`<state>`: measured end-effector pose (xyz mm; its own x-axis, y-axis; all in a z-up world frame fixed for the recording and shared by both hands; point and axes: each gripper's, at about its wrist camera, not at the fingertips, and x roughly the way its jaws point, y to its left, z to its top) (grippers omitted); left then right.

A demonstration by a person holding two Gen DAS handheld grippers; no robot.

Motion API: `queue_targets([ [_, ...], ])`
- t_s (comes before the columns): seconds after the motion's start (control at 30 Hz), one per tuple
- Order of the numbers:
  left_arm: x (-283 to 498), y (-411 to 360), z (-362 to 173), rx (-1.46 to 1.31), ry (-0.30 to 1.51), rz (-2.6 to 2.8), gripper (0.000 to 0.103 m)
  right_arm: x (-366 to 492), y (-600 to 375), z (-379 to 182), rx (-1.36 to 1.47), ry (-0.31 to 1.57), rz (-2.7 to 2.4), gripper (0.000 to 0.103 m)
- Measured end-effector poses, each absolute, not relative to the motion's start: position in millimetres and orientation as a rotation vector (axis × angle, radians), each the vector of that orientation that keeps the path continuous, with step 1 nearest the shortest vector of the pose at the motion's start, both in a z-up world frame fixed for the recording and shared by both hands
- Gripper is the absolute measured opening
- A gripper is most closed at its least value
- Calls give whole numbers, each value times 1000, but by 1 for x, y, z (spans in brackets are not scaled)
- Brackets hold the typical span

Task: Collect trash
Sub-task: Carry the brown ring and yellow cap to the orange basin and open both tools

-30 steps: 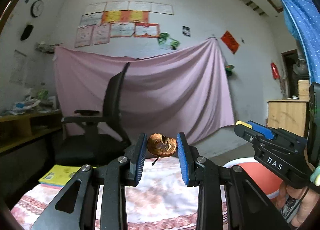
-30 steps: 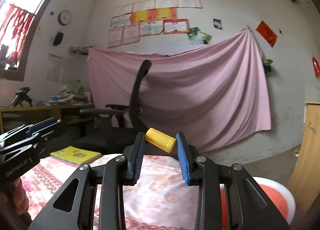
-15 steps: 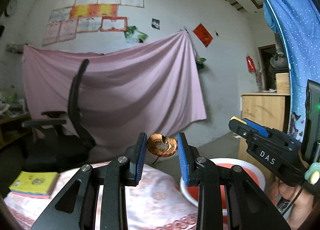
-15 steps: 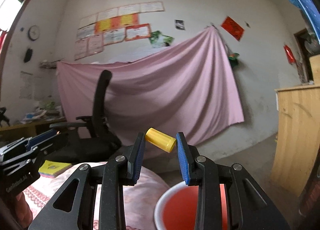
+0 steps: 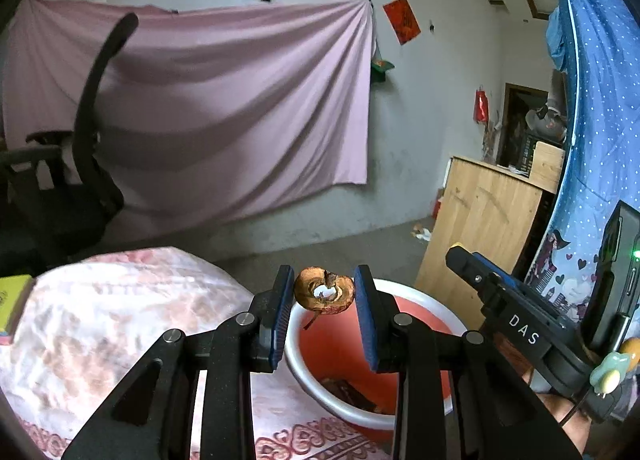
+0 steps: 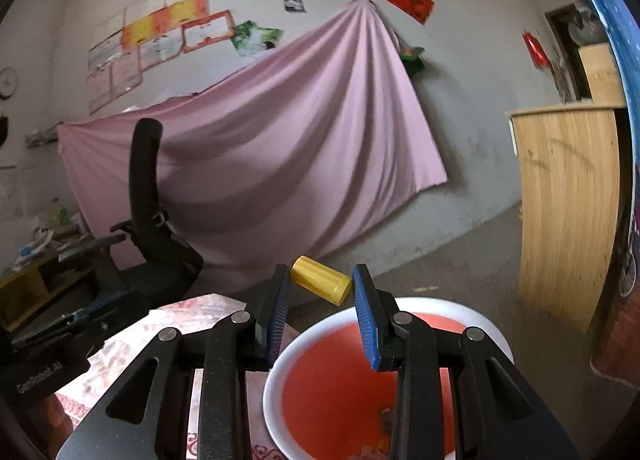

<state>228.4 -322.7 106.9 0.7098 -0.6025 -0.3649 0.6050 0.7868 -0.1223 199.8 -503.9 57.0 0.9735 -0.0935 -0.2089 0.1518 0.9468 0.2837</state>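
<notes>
My left gripper (image 5: 323,294) is shut on a brown, shrivelled apple core (image 5: 324,296), held in the air over the near rim of a red basin with a white rim (image 5: 424,302). My right gripper (image 6: 320,284) is shut on a small yellow cylinder (image 6: 320,284), a cap or short tube, which hangs above the far-left rim of the same basin (image 6: 452,306). Dark scraps lie in the basin's bottom (image 5: 348,394). The right gripper's body (image 5: 516,326) shows at the right of the left wrist view, and the left gripper's body (image 6: 52,344) at the lower left of the right wrist view.
A table under a pink patterned cloth (image 5: 120,312) lies left of the basin, with a yellow book (image 5: 12,300) at its far left. A black office chair (image 6: 156,236) stands behind it before a pink hanging sheet. A wooden cabinet (image 6: 568,207) stands at the right.
Both grippers have swung to the right, away from the tabletop and over the red basin, each still holding its piece. The chair and book have slid to the left of both views.
</notes>
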Motion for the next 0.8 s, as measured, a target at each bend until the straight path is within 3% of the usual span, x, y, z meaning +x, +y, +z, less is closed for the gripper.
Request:
queue_targets([
  [0.63, 249, -347, 91, 5, 564, -728, 27, 210, -525, 48, 362, 293, -178, 30],
  [0.8, 255, -346, 89, -18, 590, -739, 33, 214, -528, 45, 372, 317, -179, 31],
])
